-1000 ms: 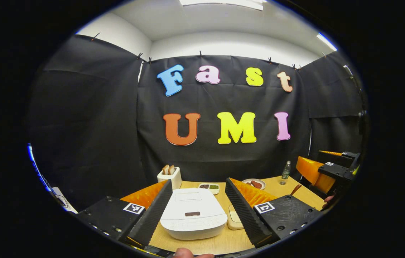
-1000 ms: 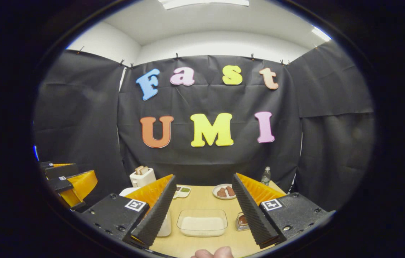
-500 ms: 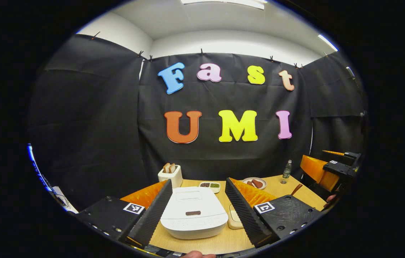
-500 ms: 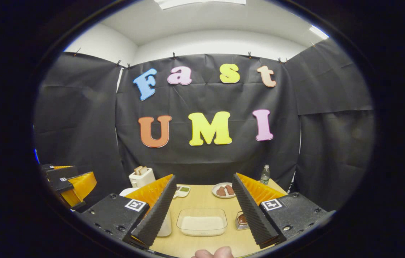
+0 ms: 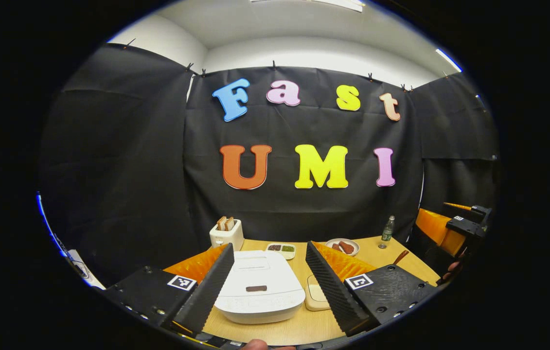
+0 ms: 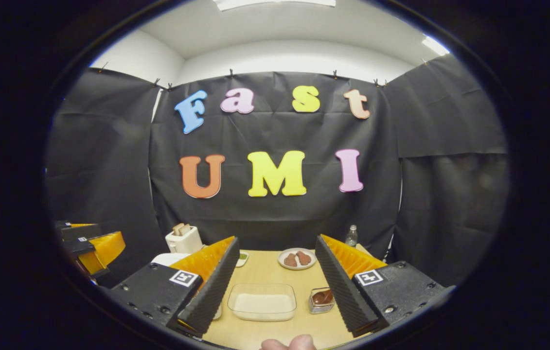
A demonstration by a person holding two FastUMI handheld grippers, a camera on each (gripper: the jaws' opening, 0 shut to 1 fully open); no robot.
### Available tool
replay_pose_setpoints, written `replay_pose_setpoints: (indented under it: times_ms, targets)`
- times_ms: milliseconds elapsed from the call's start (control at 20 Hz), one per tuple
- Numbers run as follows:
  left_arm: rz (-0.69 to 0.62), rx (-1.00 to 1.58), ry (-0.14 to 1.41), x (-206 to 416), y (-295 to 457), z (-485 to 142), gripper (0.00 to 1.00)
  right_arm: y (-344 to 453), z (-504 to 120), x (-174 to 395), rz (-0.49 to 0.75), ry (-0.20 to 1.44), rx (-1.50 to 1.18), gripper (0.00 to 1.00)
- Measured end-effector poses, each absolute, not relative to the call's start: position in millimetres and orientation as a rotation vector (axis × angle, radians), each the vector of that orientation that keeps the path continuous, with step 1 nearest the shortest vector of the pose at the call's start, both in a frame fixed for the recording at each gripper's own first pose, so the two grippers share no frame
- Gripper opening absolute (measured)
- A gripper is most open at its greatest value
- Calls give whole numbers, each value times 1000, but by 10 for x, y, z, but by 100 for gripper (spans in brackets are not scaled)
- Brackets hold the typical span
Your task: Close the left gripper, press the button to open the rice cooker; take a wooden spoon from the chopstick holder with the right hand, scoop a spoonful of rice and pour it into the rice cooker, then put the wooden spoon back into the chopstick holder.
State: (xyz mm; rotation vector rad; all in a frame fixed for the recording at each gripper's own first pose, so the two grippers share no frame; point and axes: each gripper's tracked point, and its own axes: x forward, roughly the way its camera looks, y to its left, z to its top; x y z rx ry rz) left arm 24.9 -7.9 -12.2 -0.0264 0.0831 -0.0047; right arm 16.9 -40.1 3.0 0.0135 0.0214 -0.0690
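Observation:
The white rice cooker (image 5: 257, 287) sits with its lid down between the fingers of my left gripper (image 5: 269, 247), which is open and above the table's near edge. A dark button (image 5: 256, 288) shows on the lid's front. A wooden spoon handle (image 5: 401, 256) sticks up behind the finger on the right. My right gripper (image 6: 276, 240) is open too, with nothing in it. Beyond it lie a clear container of rice (image 6: 262, 302) and a small metal chopstick holder (image 6: 321, 299) with something brown in it. Part of the holder is hidden by a finger.
A toaster with bread (image 5: 226, 233), a two-part sauce dish (image 5: 281, 250), a plate of sausages (image 6: 296, 258) and a bottle (image 6: 351, 236) stand at the back of the wooden table (image 6: 265, 272). The other gripper (image 6: 90, 245) is at the left edge. A thumb (image 6: 288, 343) shows low.
Both views have drifted a little: the cooker sits slightly higher and farther in the left gripper view, and the rice container has slid left in the right gripper view. Both grippers stay open.

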Motion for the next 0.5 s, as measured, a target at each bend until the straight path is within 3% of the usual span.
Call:
replay_pose_setpoints:
  times_ms: [300,350,450,500]
  targets:
    - [-26,-58,185,456,-74,-350,86,-555,-44,347,-75,36,26,99]
    - [-28,-73,221,508,-57,-446,77,-597,-75,374,-79,45,18,99]
    - [-33,-106,308,607,-45,-647,70,-682,-103,442,-87,54,17,100]
    - [-32,-121,345,639,-13,-735,55,-735,-119,476,-93,58,21,100]
